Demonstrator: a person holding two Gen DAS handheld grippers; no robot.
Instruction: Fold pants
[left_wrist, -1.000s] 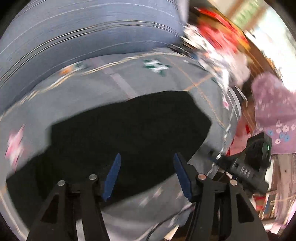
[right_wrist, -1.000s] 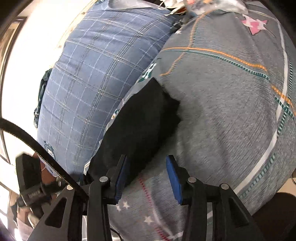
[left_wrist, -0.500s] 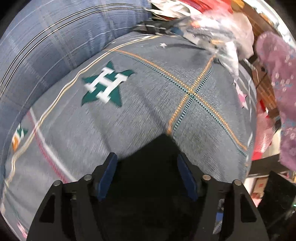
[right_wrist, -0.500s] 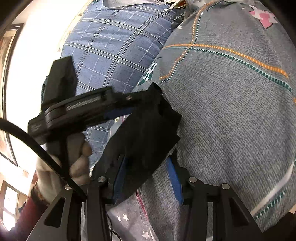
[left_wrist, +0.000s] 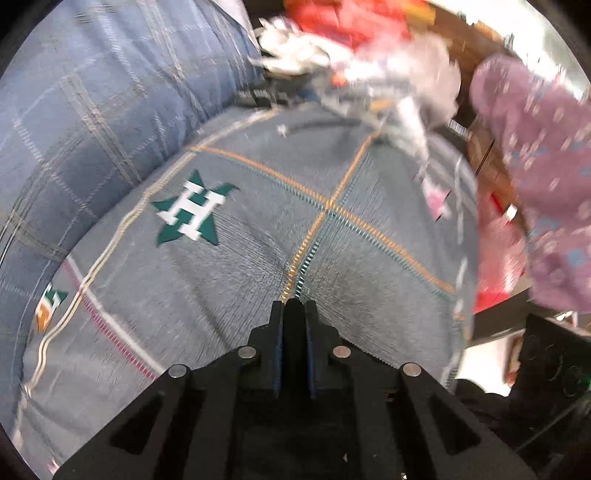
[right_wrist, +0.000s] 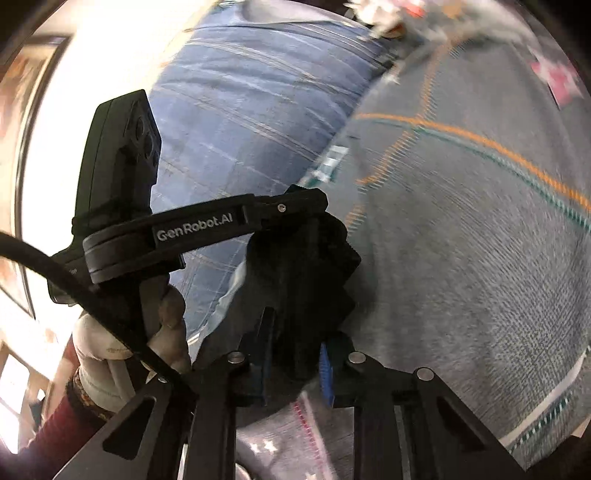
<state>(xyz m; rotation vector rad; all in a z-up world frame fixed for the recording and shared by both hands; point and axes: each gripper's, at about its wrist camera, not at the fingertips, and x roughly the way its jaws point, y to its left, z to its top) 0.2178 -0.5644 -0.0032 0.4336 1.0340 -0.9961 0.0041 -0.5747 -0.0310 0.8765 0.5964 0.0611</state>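
- The left gripper, at the bottom centre of the left wrist view, has its blue-lined fingers clenched on a thin fold of the black fabric pants, which fills the narrow slot between them.
- In the right wrist view the same left gripper reaches in from the left of the frame, a black tool marked "GenRobot.AI", held by a hand in a white glove at lower left; its tip pinches the top of the bunched black pants at centre frame.
- The right gripper, at the bottom centre of that view, grasps the lower part of the same bunch, dark cloth packed between its blue pads.
- The pants hang gathered between the two grippers, above a grey bedsheet with orange and teal stitched lines, which fills the middle of both views.
- A green star with a white letter H is printed on the sheet, left of centre in the left wrist view.
- A blue plaid pillow lies along the upper left.
- A blurred purple flowered cloth occupies the right edge, and red and white clutter sits at the top.
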